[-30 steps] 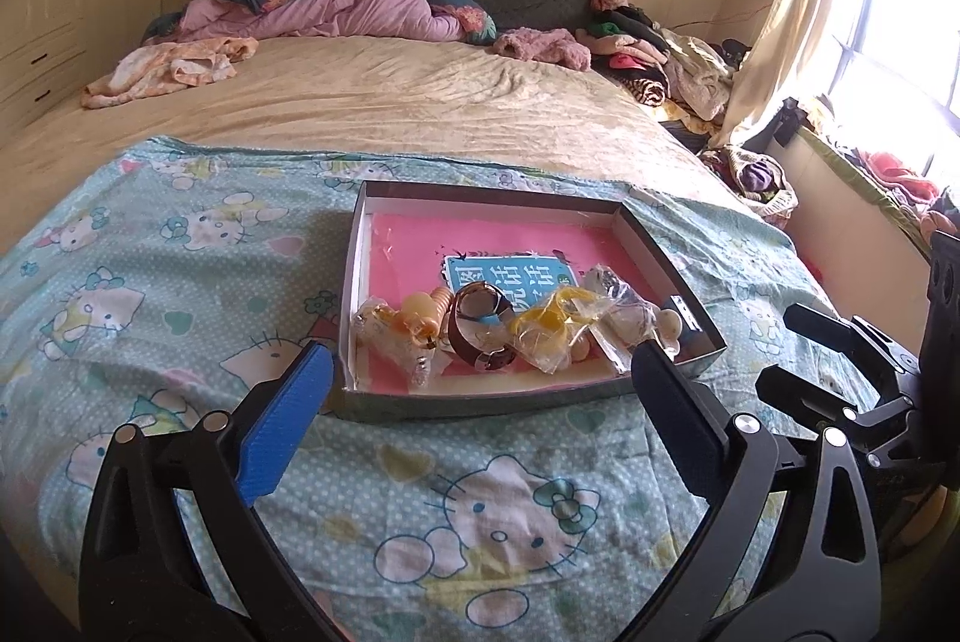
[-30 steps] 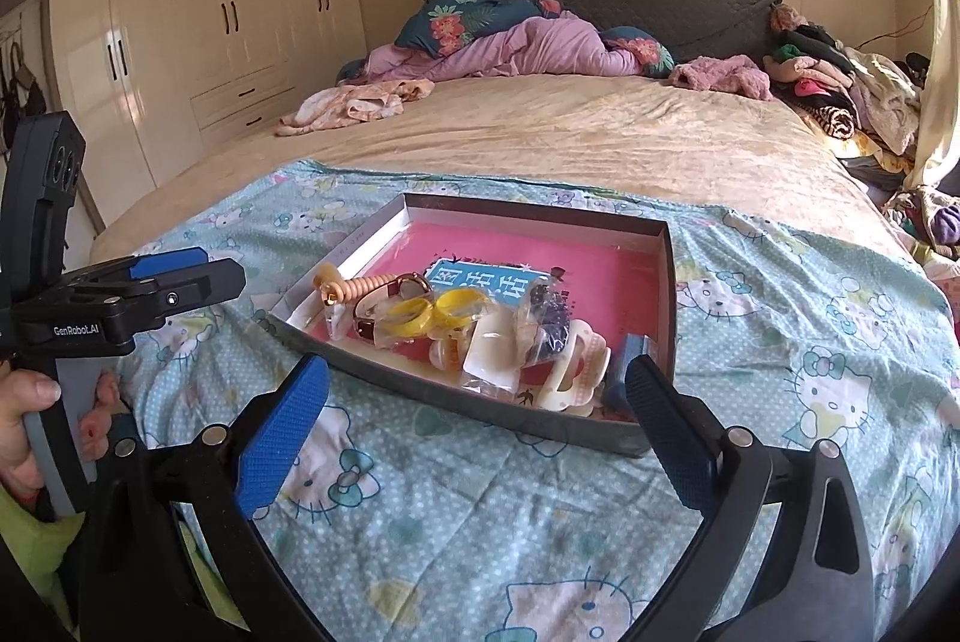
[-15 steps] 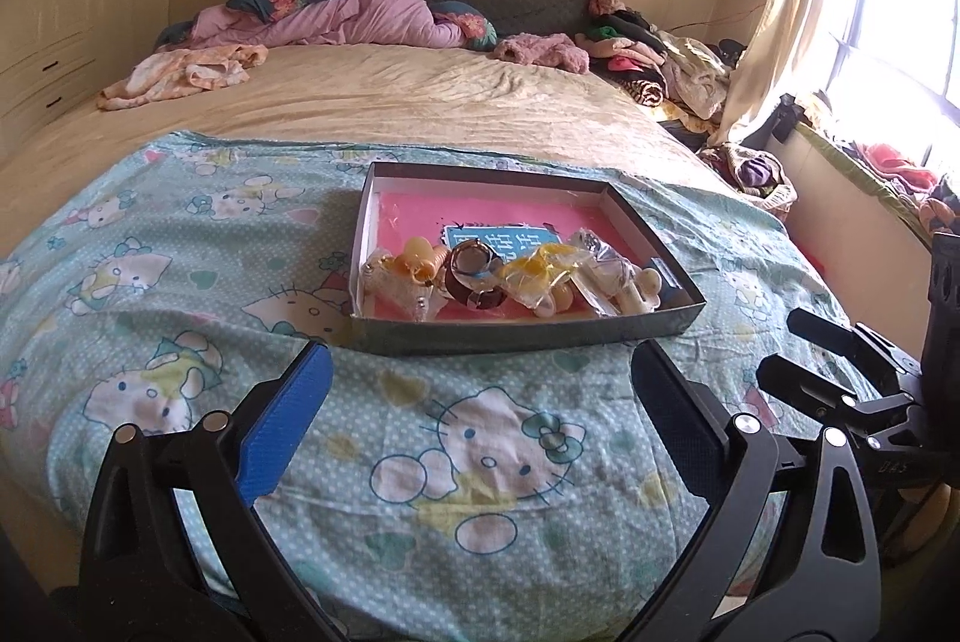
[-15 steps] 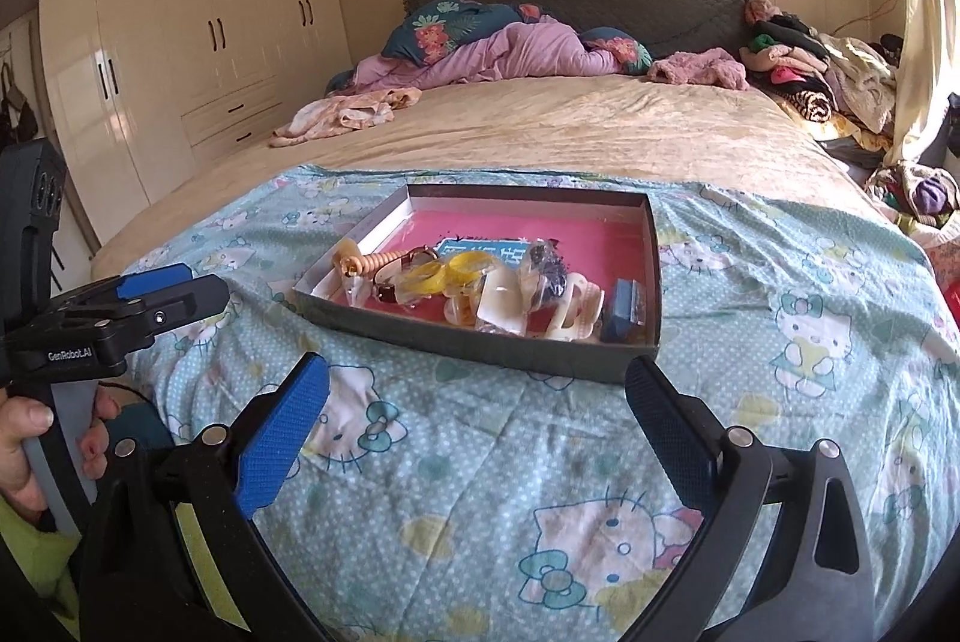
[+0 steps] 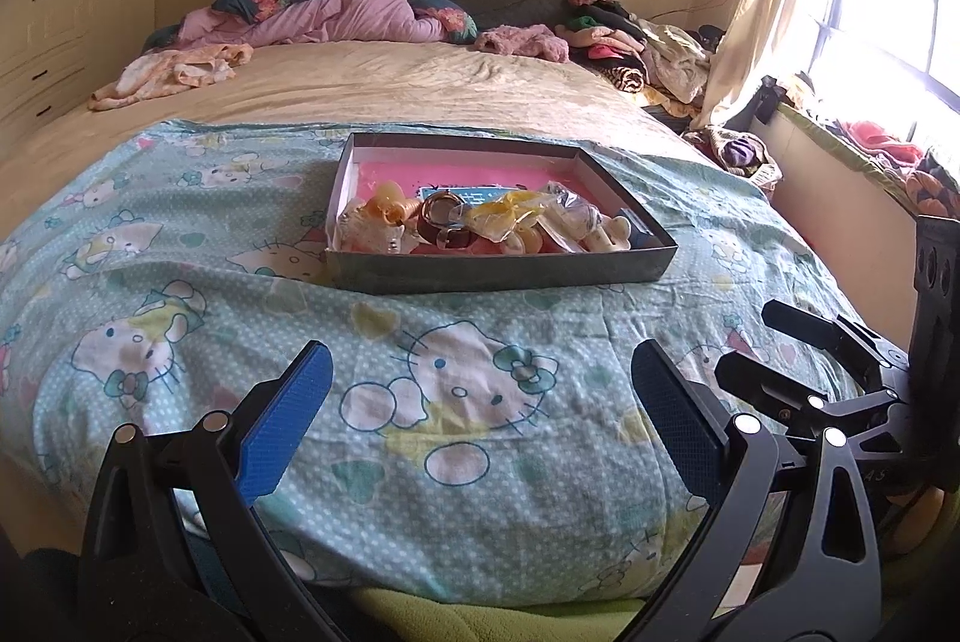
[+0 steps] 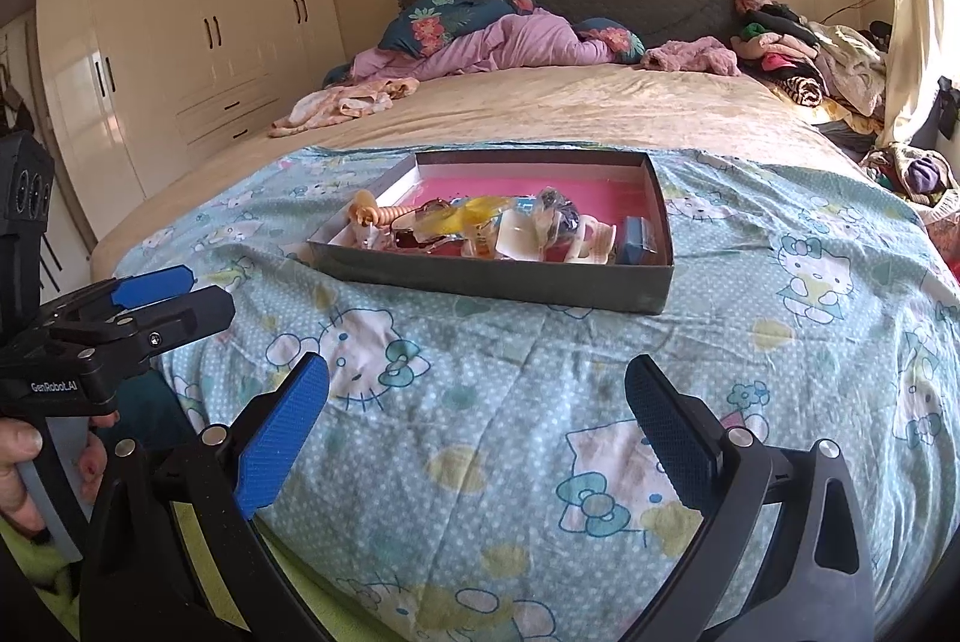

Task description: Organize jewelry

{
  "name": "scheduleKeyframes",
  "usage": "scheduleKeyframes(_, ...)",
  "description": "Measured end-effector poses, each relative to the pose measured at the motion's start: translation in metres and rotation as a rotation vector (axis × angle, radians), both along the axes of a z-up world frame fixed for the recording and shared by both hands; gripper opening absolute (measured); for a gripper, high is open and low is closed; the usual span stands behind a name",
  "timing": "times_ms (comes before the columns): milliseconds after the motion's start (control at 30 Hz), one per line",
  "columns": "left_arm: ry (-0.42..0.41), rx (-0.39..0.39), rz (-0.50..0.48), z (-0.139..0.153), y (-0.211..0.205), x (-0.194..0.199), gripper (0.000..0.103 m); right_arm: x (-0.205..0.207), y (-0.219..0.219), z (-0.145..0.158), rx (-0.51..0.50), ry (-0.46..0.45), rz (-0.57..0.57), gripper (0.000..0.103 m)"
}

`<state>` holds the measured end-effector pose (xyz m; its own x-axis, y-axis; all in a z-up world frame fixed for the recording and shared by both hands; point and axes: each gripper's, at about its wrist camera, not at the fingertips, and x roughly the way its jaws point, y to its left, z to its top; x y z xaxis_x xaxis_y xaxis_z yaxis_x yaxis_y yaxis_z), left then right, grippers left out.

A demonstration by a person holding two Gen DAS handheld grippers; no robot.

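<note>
both grippers are seen drawn back from the box since the earlier frames, so that more of the blanket now lies between the fingers and the box, which shows smaller and farther off in each wrist view. a bed (image 5: 384, 90) is covered at its near end by a pale blue cartoon-cat blanket (image 5: 468, 390), with a heap of pink and floral bedding (image 5: 336, 12) at the headboard and piled clothes (image 5: 636, 48) by the window. a grey box (image 5: 498, 270) with a pink floor is set flat on the blanket, well apart from both tools. jewelry (image 5: 480, 222) is heaped along the near wall of the box: a brown strap, yellow pieces in clear wrap, cream pieces, and a small blue case (image 6: 639, 231) at the right end. the left gripper (image 5: 477, 402) is held low over the blanket with its jaws wide apart and nothing between them. the right gripper (image 6: 477, 405) is likewise held with jaws spread and empty.
</note>
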<state>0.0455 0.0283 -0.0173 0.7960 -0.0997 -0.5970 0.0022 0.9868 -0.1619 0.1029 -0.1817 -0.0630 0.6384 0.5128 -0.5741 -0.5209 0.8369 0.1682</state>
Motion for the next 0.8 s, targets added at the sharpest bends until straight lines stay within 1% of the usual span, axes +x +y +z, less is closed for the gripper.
scheduleKeyframes(133, 0.003, 0.0, -0.001, -0.0018, -0.0017, -0.0011, 0.093, 0.0011, 0.0019, -0.0039, -0.005, 0.028, 0.002, 0.098)
scheduleKeyframes(267, -0.003, -0.001, 0.01, 0.0, 0.0004, -0.0022, 0.093, 0.0013, 0.0029, -0.0036, -0.008, 0.029, 0.003, 0.098)
scheduleKeyframes(800, 0.018, 0.021, 0.019, -0.0006, -0.0012, -0.0018, 0.093, 0.0002, 0.0008, -0.0012, 0.005, 0.02, -0.007, 0.098)
